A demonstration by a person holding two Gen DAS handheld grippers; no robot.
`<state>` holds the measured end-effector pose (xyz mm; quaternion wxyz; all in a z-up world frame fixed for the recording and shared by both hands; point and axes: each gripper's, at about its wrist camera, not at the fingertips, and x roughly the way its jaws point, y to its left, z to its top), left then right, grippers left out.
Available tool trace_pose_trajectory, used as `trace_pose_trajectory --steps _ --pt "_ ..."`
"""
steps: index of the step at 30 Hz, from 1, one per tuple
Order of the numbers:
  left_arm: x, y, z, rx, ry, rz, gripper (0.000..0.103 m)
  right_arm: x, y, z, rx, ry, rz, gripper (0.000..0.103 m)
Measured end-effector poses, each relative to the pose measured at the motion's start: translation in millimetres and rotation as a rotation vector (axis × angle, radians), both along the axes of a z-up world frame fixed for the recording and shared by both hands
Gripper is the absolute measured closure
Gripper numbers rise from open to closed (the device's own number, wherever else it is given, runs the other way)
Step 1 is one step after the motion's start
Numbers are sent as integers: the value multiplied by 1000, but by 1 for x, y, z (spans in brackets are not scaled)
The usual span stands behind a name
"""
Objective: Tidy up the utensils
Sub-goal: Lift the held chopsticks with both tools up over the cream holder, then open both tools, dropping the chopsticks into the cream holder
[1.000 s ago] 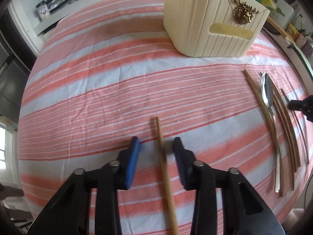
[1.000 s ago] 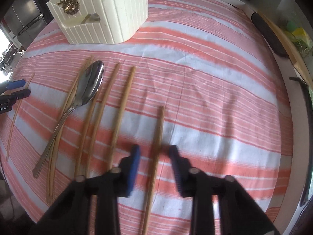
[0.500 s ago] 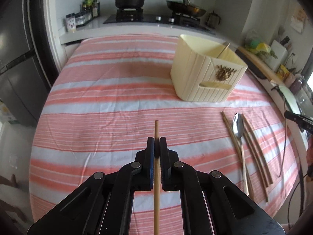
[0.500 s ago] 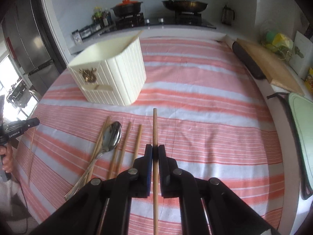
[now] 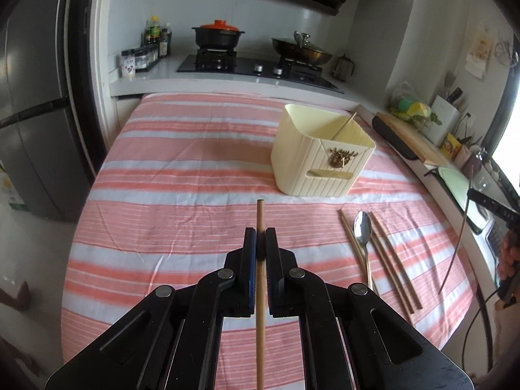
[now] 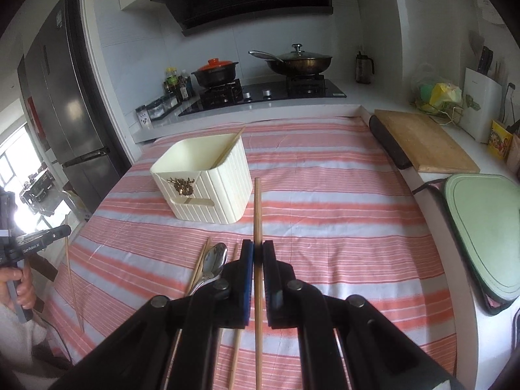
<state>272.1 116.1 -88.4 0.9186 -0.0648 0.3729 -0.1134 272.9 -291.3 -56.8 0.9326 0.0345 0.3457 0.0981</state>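
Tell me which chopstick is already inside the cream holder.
The chopstick leaning against the far corner of the cream holder, its tip above the rim. Others lie on the tablecloth or are held in jaws.

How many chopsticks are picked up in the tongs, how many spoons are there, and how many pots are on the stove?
Chopsticks in tongs: 2 (left chopstick in left tongs, right chopstick in right tongs)
Spoons: 1 (spoon)
Pots on the stove: 2 (red-lidded pot, glass-lidded pan)
Total: 5
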Motion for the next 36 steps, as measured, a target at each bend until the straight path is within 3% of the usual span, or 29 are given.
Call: trace_pose_trajectory --steps 11,14,19,23,28,32,36 --pt "9 -1 28 -54 -34 -11 100 -1 3 31 24 -92 14 97" --pt "12 -5 46 -47 -76 -28 100 9 5 41 38 -113 23 97" --pt "33 -6 93 -70 -146 -51 100 39 18 61 41 -141 65 97" --pt "60 -12 135 -58 -229 -59 100 74 41 87 28 -227 103 97" --pt "107 -33 180 -58 -324 -70 100 131 66 119 92 -333 138 97" --pt "143 -53 188 -63 -349 -79 100 170 86 129 134 -438 154 97" --pt "184 -81 167 -20 -317 -85 100 198 101 105 116 -482 166 97"
